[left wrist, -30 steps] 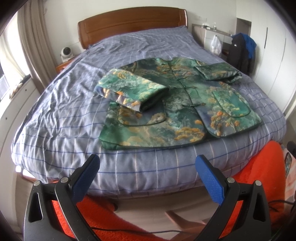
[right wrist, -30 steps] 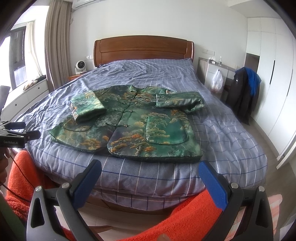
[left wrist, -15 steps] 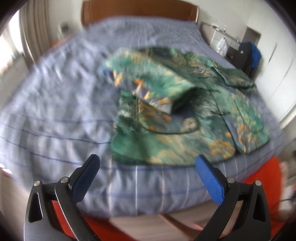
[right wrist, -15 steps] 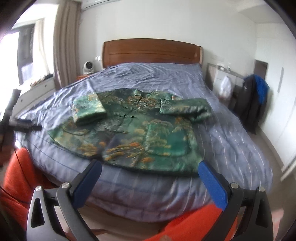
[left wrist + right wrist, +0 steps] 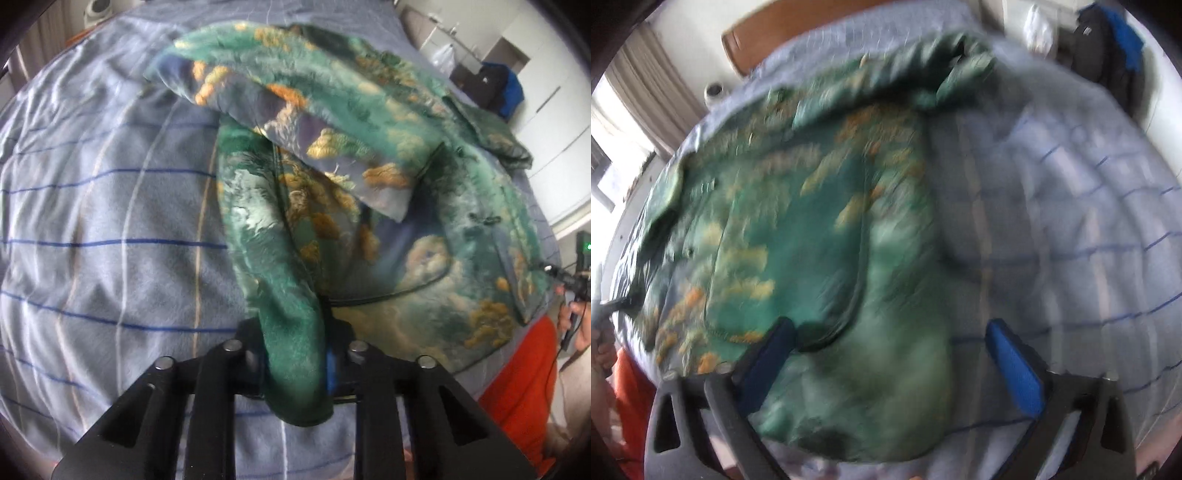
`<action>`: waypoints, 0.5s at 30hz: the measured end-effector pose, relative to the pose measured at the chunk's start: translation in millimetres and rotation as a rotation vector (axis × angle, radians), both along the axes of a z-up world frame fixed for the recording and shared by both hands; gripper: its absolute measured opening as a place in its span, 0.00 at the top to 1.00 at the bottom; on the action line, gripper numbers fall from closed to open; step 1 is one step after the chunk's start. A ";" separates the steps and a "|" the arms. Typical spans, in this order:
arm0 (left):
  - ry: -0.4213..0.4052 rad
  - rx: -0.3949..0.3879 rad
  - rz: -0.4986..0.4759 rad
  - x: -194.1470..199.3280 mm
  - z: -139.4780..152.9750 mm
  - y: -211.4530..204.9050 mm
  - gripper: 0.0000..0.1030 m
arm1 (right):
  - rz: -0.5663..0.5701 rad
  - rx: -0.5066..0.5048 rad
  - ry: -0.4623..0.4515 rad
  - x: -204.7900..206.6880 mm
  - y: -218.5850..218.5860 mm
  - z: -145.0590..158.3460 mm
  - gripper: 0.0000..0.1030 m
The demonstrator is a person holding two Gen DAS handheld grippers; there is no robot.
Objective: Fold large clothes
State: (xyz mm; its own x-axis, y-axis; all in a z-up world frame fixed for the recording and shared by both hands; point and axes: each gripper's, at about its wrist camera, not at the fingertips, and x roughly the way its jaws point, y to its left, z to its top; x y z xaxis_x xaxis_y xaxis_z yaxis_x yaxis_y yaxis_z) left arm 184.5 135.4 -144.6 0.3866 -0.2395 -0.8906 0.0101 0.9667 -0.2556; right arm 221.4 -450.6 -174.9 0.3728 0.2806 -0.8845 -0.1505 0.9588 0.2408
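Left gripper (image 5: pixel 293 363) — jacket (image 5: pixel 369 110) hem pinched

no text, label, brand, number or sign can be read in either view; the right wrist view is blurred throughout.
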 end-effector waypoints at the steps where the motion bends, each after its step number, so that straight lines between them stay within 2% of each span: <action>1: -0.009 -0.012 0.007 -3.0 3.8 2.2 0.86 | 0.030 0.004 0.007 -3.3 7.8 0.8 0.54; 4: -0.043 -0.057 0.033 -22.5 22.1 13.7 0.88 | 0.084 -0.075 -0.064 -19.3 32.3 22.9 0.79; 7: -0.045 -0.080 0.049 -39.6 34.8 17.9 0.88 | 0.092 -0.059 -0.098 -30.9 44.4 50.0 0.82; 10: -0.038 -0.067 0.058 -64.9 39.2 13.6 0.88 | 0.122 -0.033 -0.131 -34.2 56.4 76.1 0.83; 13: -0.029 0.000 0.064 -85.3 30.2 7.9 0.87 | 0.113 -0.021 -0.108 -43.3 53.5 79.4 0.83; 15: -0.018 0.044 0.066 -87.7 19.6 3.2 0.87 | 0.082 -0.026 -0.077 -52.0 47.2 65.7 0.83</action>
